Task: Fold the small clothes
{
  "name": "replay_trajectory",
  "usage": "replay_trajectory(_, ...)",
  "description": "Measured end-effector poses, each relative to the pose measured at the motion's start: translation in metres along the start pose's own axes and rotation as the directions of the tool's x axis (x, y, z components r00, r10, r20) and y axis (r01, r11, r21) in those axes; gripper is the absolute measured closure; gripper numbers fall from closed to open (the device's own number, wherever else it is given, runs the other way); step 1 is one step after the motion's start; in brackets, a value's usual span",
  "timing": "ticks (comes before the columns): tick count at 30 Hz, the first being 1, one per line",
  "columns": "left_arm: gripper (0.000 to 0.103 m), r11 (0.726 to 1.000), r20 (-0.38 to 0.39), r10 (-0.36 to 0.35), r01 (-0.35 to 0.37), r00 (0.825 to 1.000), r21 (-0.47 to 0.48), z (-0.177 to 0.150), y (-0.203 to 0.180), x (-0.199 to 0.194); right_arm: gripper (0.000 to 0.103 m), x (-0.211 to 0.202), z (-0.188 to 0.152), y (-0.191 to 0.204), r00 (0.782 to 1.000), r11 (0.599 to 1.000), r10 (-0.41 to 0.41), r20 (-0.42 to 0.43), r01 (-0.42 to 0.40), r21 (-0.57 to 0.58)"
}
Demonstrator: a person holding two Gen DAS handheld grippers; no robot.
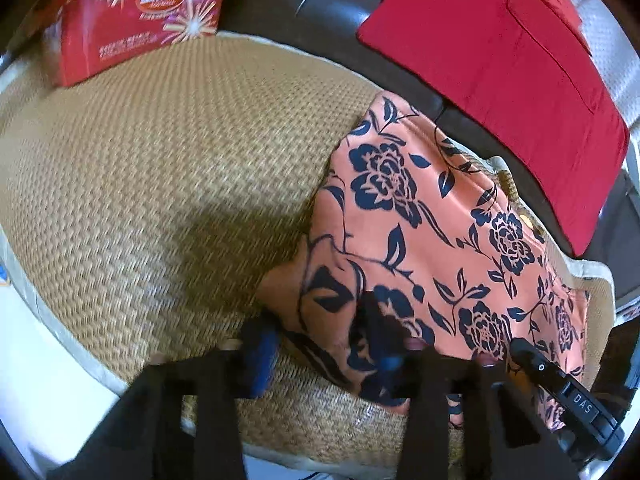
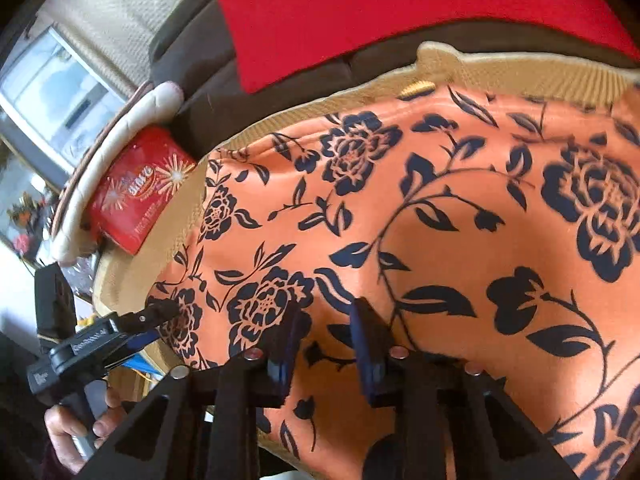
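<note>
Garment (image 1: pixel 420 216): on my woven mat (image 1: pixel 160 180), at its right end.
Box (image 1: pixel 136 16): on the mat's far left corner, well apart from the garment.
Cushion (image 1: pixel 500 60): on the sofa (image 1: pixel 320 4), behind the mat.

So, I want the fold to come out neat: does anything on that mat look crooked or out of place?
The orange floral garment lies askew on the woven mat: its far corner hangs past the mat's edge onto the dark sofa, and its near edge is bunched and lifted. The red box sits clear of it. No damage shows.
</note>
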State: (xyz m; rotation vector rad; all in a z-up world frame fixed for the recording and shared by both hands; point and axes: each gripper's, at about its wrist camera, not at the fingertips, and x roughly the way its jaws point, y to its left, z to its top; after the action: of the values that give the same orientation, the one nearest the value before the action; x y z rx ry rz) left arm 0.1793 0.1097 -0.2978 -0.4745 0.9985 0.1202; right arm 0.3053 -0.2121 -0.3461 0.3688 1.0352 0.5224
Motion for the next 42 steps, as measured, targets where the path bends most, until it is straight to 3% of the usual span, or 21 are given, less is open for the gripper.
replay_trajectory(4, 0.075, 1.000, 0.015, -0.002, 0.002, 1.000, 0.006, 0.005, -0.007, 0.002, 0.096, 0.004, -0.001, -0.005, 0.999, 1.000, -0.022, -0.024, 0.022, 0.015)
replay_trajectory(5, 0.072, 1.000, 0.013, -0.005, 0.005, 1.000, 0.002, 0.006, -0.008, 0.003, 0.097, 0.004, -0.001, -0.009, 0.999, 0.999, 0.000, -0.032, 0.002, 0.047)
replay_trajectory(7, 0.054, 0.999, 0.003, -0.026, 0.026, 1.000, -0.020, 0.010, -0.005, 0.009, 0.101, 0.004, -0.001, -0.018, 0.998, 0.993, 0.047, -0.047, -0.042, 0.108)
replay_trajectory(9, 0.053, 0.998, -0.002, -0.046, 0.046, 0.999, -0.050, 0.013, -0.002, 0.014, 0.102, 0.004, -0.002, -0.023, 0.995, 0.988, 0.083, -0.055, -0.075, 0.138)
replay_trajectory(10, 0.055, 0.998, 0.001, -0.043, 0.042, 0.999, -0.052, 0.014, -0.002, 0.017, 0.102, 0.003, -0.003, -0.021, 0.995, 0.989, 0.083, -0.053, -0.075, 0.128)
replay_trajectory(11, 0.062, 0.999, 0.005, -0.028, 0.028, 1.000, -0.047, 0.014, -0.004, 0.019, 0.102, 0.003, -0.004, -0.020, 0.995, 0.990, 0.080, -0.051, -0.073, 0.121)
replay_trajectory(12, 0.077, 0.999, 0.008, -0.026, 0.027, 1.000, -0.041, 0.013, -0.006, 0.019, 0.102, 0.003, -0.005, -0.019, 0.996, 0.991, 0.078, -0.046, -0.072, 0.116)
replay_trajectory(13, 0.081, 0.999, 0.012, -0.035, 0.035, 0.999, -0.034, 0.014, -0.009, 0.020, 0.102, 0.003, -0.005, -0.019, 0.996, 0.991, 0.079, -0.044, -0.073, 0.114)
replay_trajectory(18, 0.085, 0.998, 0.100, -0.017, 0.011, 0.995, 0.068, 0.018, -0.041, 0.004, 0.102, -0.004, -0.004, -0.018, 0.995, 0.989, 0.097, -0.032, -0.093, 0.112)
replay_trajectory(20, 0.085, 0.993, 0.132, -0.029, 0.013, 0.991, 0.117, 0.020, -0.055, -0.007, 0.098, -0.015, -0.003, -0.015, 0.994, 0.990, 0.105, -0.021, -0.103, 0.093)
replay_trajectory(23, 0.085, 0.979, 0.181, -0.031, -0.007, 0.983, 0.205, 0.017, -0.079, -0.024, 0.095, -0.040, 0.001, -0.010, 0.991, 0.994, 0.094, 0.093, -0.099, 0.049)
replay_trajectory(25, 0.085, 0.966, 0.207, -0.047, -0.009, 0.977, 0.260, 0.015, -0.094, -0.036, 0.095, -0.041, 0.003, -0.022, 0.993, 0.994, 0.036, 0.115, -0.048, 0.101)
replay_trajectory(26, 0.086, 0.958, 0.219, -0.053, -0.012, 0.974, 0.287, 0.013, -0.102, -0.041, 0.098, -0.034, 0.004, -0.027, 0.996, 0.992, 0.015, 0.083, -0.025, 0.122)
replay_trajectory(27, 0.086, 0.946, 0.230, -0.058, -0.020, 0.972, 0.323, 0.011, -0.113, -0.045, 0.099, -0.020, 0.003, -0.036, 0.999, 0.987, 0.046, 0.022, -0.049, 0.156)
replay_trajectory(30, 0.086, 0.908, 0.252, -0.080, -0.034, 0.964, 0.418, 0.003, -0.143, -0.057, 0.099, -0.028, 0.007, -0.042, 0.994, 0.978, 0.103, 0.018, -0.105, 0.182)
replay_trajectory(34, 0.086, 0.845, 0.267, -0.131, -0.033, 0.955, 0.533, -0.011, -0.180, -0.073, 0.094, -0.059, 0.009, -0.060, 0.984, 0.955, 0.161, 0.081, -0.176, 0.238)
replay_trajectory(38, 0.086, 0.774, 0.224, -0.200, 0.013, 0.954, 0.633, -0.032, -0.224, -0.077, 0.094, -0.092, 0.010, -0.095, 0.956, 0.912, 0.255, 0.145, -0.288, 0.294)
replay_trajectory(42, 0.086, 0.694, 0.136, -0.257, 0.085, 0.957, 0.715, -0.061, -0.278, -0.063, 0.090, -0.123, 0.004, -0.141, 0.935, 0.861, 0.267, 0.234, -0.341, 0.377)
